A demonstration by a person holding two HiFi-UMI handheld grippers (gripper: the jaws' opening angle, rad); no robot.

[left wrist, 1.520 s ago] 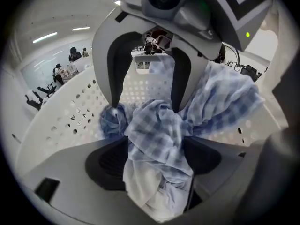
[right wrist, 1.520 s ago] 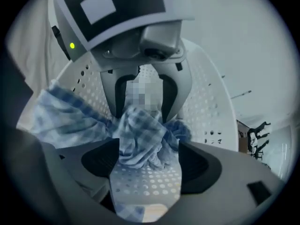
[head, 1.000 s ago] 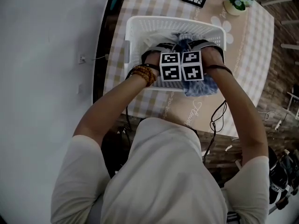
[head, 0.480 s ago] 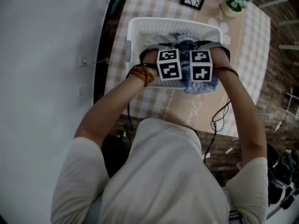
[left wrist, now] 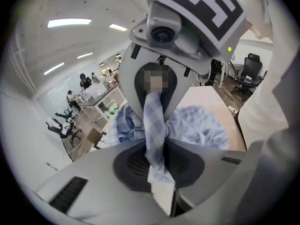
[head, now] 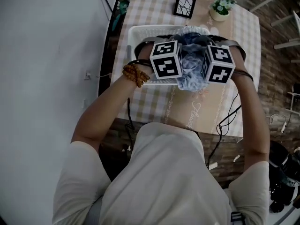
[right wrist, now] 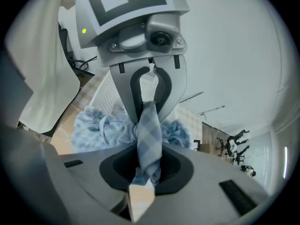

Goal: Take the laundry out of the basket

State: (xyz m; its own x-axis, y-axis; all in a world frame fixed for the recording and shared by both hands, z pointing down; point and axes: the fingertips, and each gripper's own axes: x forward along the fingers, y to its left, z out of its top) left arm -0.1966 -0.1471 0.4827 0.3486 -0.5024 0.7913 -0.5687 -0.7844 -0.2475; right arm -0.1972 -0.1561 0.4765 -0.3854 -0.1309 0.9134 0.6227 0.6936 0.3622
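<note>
A white laundry basket point(head: 135, 33) stands on the table, with a blue checked cloth point(head: 190, 70) raised above it. The cloth bunches between my two grippers, which face each other close together. My left gripper point(left wrist: 156, 142) is shut on a twisted strip of the cloth point(left wrist: 154, 125); its jaws have just been closing with the fabric between them. My right gripper point(right wrist: 148, 146) has also just been closing and is shut on another fold of the cloth point(right wrist: 149, 130). In the head view the left gripper point(head: 166, 61) and the right gripper point(head: 218, 63) hide their own jaws.
The table point(head: 150, 97) has a checked cover with a beige runner. A black picture frame point(head: 183, 5) and a small potted plant point(head: 219, 7) stand beyond the basket. A wall lies to the left, with cables and chairs to the right.
Both grippers have risen out of the basket and moved apart. The blue cloth has come up with them and now hangs between them.
</note>
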